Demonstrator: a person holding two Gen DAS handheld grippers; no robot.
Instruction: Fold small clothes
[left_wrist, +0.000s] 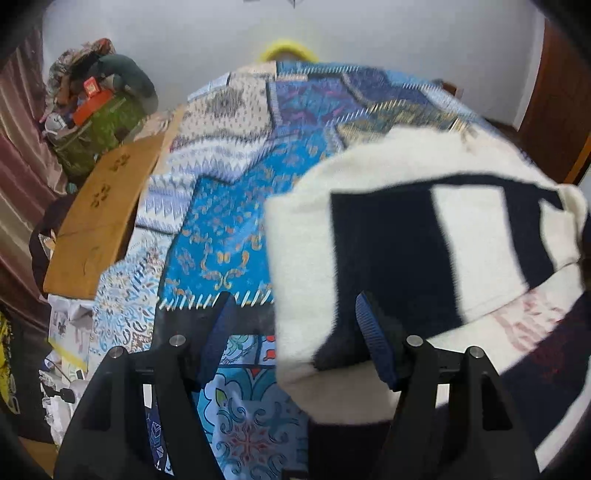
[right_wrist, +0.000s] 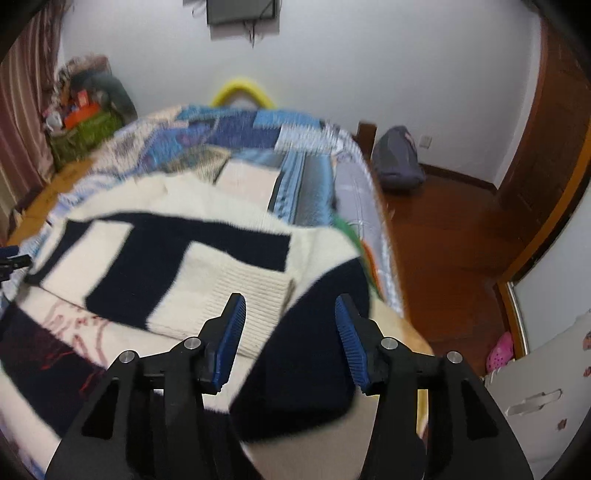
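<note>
A cream and navy knit sweater (left_wrist: 424, 229) lies on a blue patterned bedspread (left_wrist: 236, 206). In the left wrist view its left edge hangs over the space between my left gripper's (left_wrist: 295, 314) open fingers, and nothing is clamped. In the right wrist view the sweater (right_wrist: 177, 258) shows a folded ribbed sleeve and a navy panel. My right gripper (right_wrist: 290, 314) is open above the navy panel, holding nothing. A red printed mark shows on the sweater's near cream part.
A wooden board (left_wrist: 99, 210) runs along the bed's left side, with a green box of clutter (left_wrist: 96, 125) behind it. A yellow ring (right_wrist: 242, 90) stands at the bed's far end. A grey bag (right_wrist: 397, 158) lies on the wooden floor at right.
</note>
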